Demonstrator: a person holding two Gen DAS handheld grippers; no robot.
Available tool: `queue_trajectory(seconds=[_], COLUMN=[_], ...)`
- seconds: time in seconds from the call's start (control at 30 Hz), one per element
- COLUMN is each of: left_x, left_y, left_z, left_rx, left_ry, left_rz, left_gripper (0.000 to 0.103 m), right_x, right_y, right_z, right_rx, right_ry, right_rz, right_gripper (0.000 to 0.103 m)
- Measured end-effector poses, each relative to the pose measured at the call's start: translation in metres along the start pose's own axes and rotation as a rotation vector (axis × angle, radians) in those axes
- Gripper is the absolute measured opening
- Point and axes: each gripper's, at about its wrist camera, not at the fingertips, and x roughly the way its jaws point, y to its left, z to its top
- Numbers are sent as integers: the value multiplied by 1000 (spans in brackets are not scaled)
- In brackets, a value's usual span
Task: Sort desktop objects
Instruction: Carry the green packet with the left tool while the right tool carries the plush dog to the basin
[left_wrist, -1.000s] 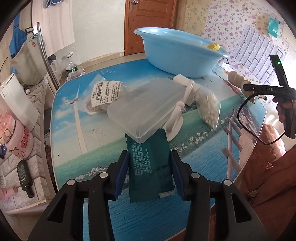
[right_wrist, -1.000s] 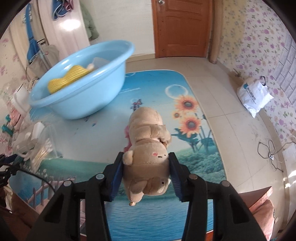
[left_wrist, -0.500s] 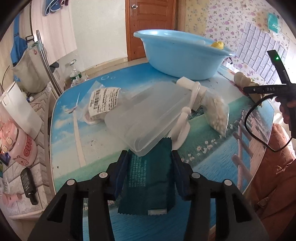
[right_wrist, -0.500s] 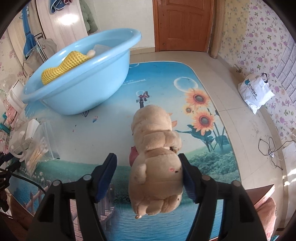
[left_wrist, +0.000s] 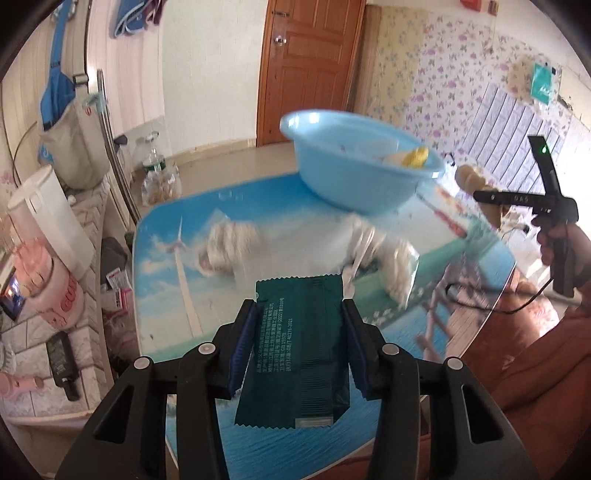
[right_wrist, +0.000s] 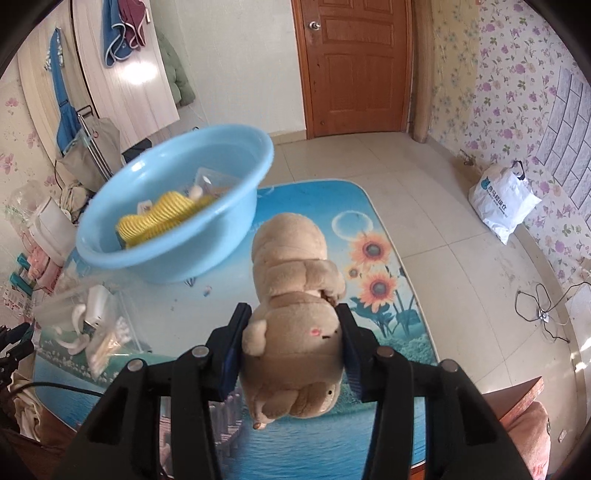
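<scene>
Both loads have come up off the desk (left_wrist: 170, 266) since a second ago: our left gripper (left_wrist: 299, 347), jaws clamped on the light, crinkly green packet (left_wrist: 295, 347) at its side edges, and our right gripper (right_wrist: 291, 347), squeezing the soft plush toy (right_wrist: 291, 295) mid-body, lower centre of each frame.

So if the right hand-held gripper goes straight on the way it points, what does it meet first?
Probably the bare tabletop just right of the blue basin; depth is unclear.
</scene>
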Motion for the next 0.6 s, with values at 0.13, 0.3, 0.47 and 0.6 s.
queue_trajectory(seconds=[0.13,0.3,0.47,0.6], left_x=[-8,-5,2,6], left_y=[-2,-5,-9,-14], left_z=[14,27,38,49], left_rx=[4,8,10,20], left_ry=[-37,-57,-70,-80], left_rz=[-22,-39,-51,-68], left_gripper=[44,44,44,44], right_x=[-5,-15,-29,-33], right_y=[8,12,14,19], right_z=[1,8,20,30], right_rx=[-7,-10,-16,-24], right_ry=[-13,-46,-94,-118], right_rz=[26,42,57,82], right_gripper=[45,45,45,45])
